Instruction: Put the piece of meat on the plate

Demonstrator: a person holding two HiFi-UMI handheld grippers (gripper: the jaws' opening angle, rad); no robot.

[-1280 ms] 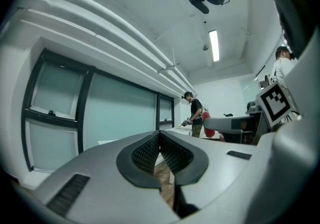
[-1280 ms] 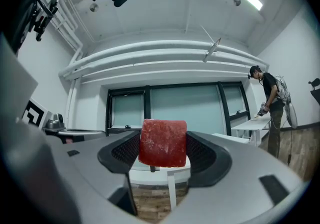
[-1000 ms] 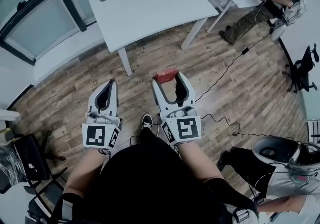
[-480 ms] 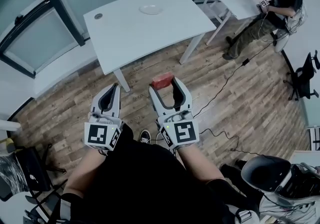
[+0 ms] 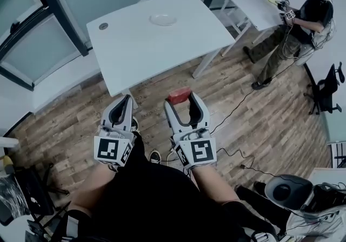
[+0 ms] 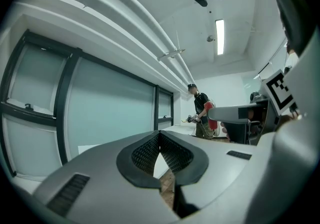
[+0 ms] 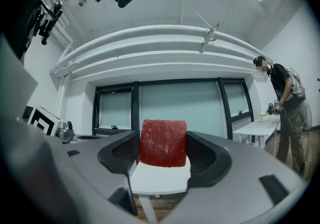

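Between the ribbed pads of the right claw (image 5: 183, 98) sits the piece of meat (image 7: 163, 143), a red block clenched from both sides and held in the air over the wooden floor (image 5: 259, 111), well short of the bench (image 5: 178, 46). The head view shows only the block's top face, because the claw's fingers hide the rest. The right gripper view shows its whole front face, with the bench top partly covered behind it.

The plate (image 5: 163, 19) lies towards the far edge of the bench, pale against the white top. It is too small to tell whether anything is on it. A dark round disc (image 5: 102, 26) at the bench's far left corner is also too small to identify.

Just left of the right claw, the left claw (image 5: 125, 98) is clenched on nothing. Its pads meet at the tips, and a narrow gap below them shows a sliver of floor.

Far right, a second person (image 5: 303, 19) stands by another bench (image 5: 248, 3), which the frame edge partly cuts off. What their hands hold cannot be made out.
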